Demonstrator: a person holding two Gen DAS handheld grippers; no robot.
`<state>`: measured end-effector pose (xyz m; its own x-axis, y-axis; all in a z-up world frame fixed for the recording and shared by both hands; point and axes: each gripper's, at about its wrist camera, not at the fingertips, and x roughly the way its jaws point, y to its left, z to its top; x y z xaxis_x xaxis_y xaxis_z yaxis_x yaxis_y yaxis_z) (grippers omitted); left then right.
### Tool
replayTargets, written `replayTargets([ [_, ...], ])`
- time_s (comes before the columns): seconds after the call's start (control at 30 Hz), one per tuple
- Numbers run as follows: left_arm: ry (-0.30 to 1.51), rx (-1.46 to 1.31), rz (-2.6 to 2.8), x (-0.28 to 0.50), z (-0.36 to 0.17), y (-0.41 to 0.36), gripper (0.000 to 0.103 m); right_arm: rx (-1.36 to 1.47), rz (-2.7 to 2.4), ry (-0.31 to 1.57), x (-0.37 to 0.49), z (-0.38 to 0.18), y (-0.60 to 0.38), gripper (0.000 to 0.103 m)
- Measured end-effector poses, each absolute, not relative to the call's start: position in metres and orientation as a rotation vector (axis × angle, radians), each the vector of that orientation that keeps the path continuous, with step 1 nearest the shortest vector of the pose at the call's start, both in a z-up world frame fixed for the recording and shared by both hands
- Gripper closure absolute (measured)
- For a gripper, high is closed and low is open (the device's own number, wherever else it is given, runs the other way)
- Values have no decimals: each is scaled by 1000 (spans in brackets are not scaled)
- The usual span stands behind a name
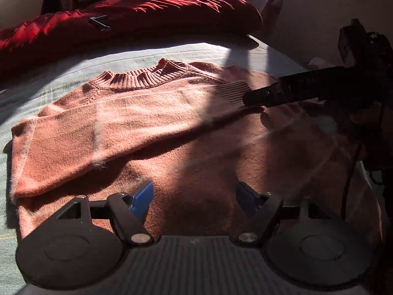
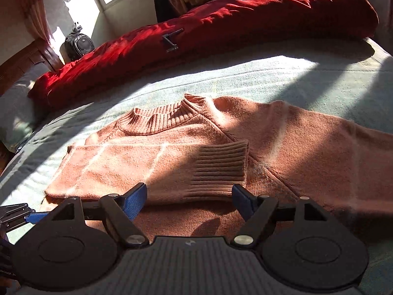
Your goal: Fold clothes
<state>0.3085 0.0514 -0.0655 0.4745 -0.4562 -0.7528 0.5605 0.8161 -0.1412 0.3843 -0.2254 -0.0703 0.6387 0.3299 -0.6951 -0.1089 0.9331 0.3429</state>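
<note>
Bed (image 2: 245, 73): a pale green cover carries the whole job; a red duvet (image 2: 221, 19) lies bunched along the far side, out of my way.
Sweater (image 1: 196, 167): the salmon knit lies flat on the bed, ribbed collar (image 2: 162, 120) on the far side, body spread toward me.
Done: one sleeve (image 2: 137, 167) is laid across the chest, its ribbed cuff (image 2: 221, 169) resting near the middle of the front.
Left to do: the other sleeve (image 2: 319, 132) lies stretched out sideways, not yet folded in; after that, I judge, the body still needs doubling up from the hem.
Progress: early, by my reckoning about one fold in.
Right tool (image 2: 189, 196): spread, blue pads clear of the knit, nothing pinched; the cuff sits just beyond the tips.
Left tool (image 1: 194, 196): spread too, empty, hovering over the lower body of the sweater.
Next, as I see it: I take the outstretched sleeve and bring it across.
</note>
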Motion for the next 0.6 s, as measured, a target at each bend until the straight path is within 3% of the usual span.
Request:
replayTargets([
  [0.3, 855, 128, -616, 298, -52, 38, 24, 311, 250, 867, 361, -75, -239, 22],
  [0.47, 941, 121, -596, 300, -72, 23, 24, 268, 272, 884, 347, -75, -232, 17],
  [0.6, 923, 112, -550, 283, -47, 26, 23, 277, 274, 882, 333, -75, -236, 17],
])
